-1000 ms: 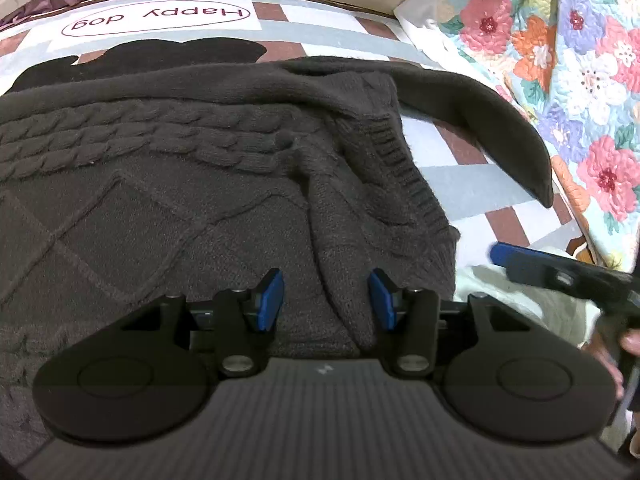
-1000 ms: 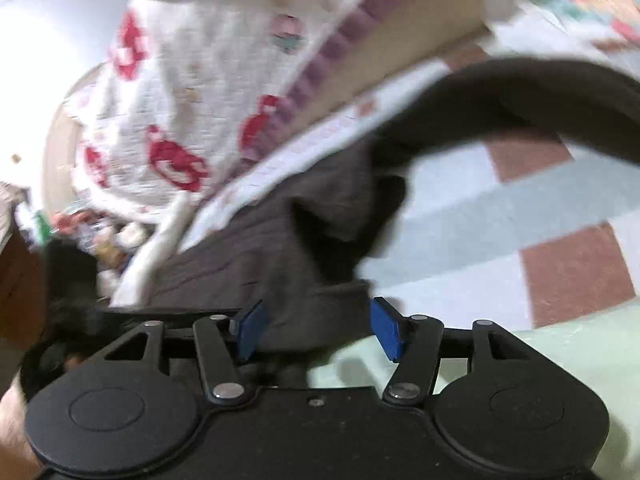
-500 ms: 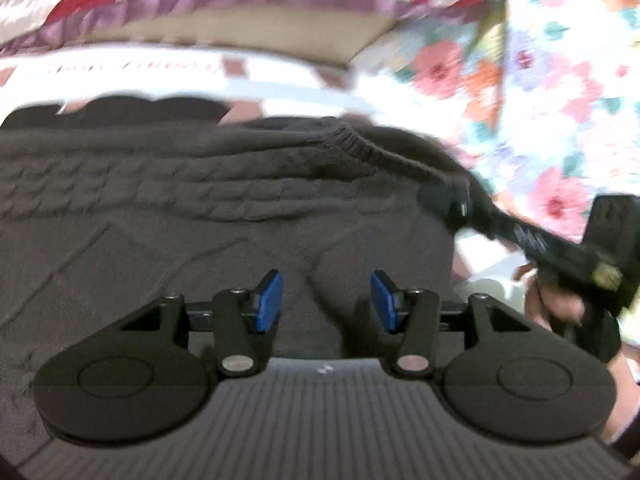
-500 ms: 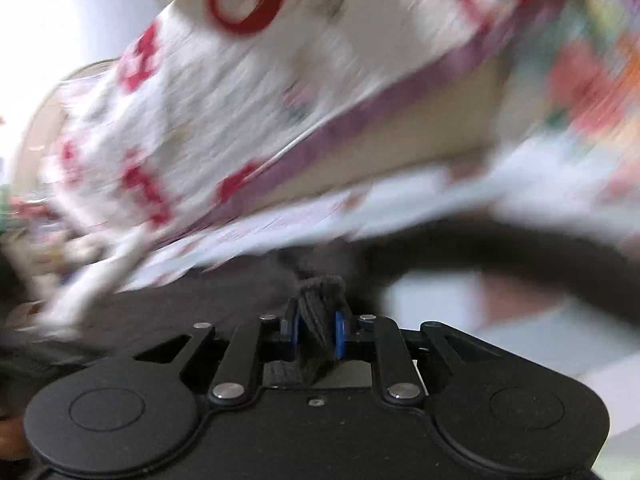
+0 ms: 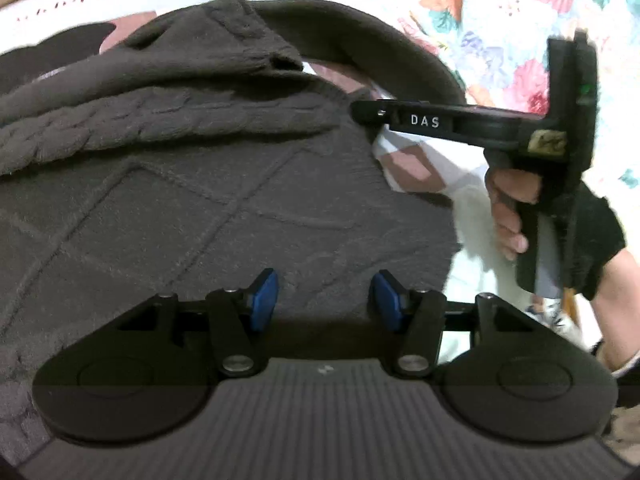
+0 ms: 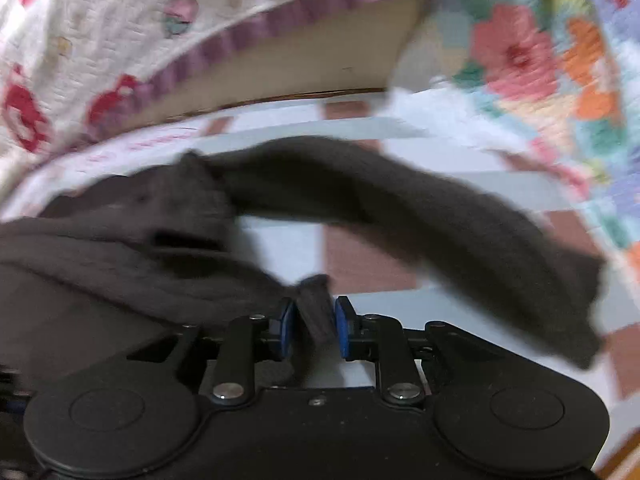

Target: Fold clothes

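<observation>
A dark brown cable-knit sweater [image 5: 192, 184] lies spread on a checked bed sheet [image 5: 416, 160]. My left gripper [image 5: 325, 300] is open and empty, low over the sweater's body. My right gripper [image 6: 311, 328] is shut on a bunched edge of the sweater [image 6: 316, 308]; in the left wrist view it [image 5: 360, 110] reaches in from the right at the sweater's right edge. A sleeve [image 6: 420, 216] arcs away to the right over the sheet.
A floral quilt [image 5: 500, 20] lies at the right. A white quilt with red figures and a purple border [image 6: 120, 48] lies at the back above a tan edge [image 6: 320, 64]. The person's hand [image 5: 508, 208] holds the right gripper's handle.
My right gripper closed on the sweater's edge and has pulled it out to the right. The fold that lay over the sweater's right side is drawn off. My left gripper stayed open.
</observation>
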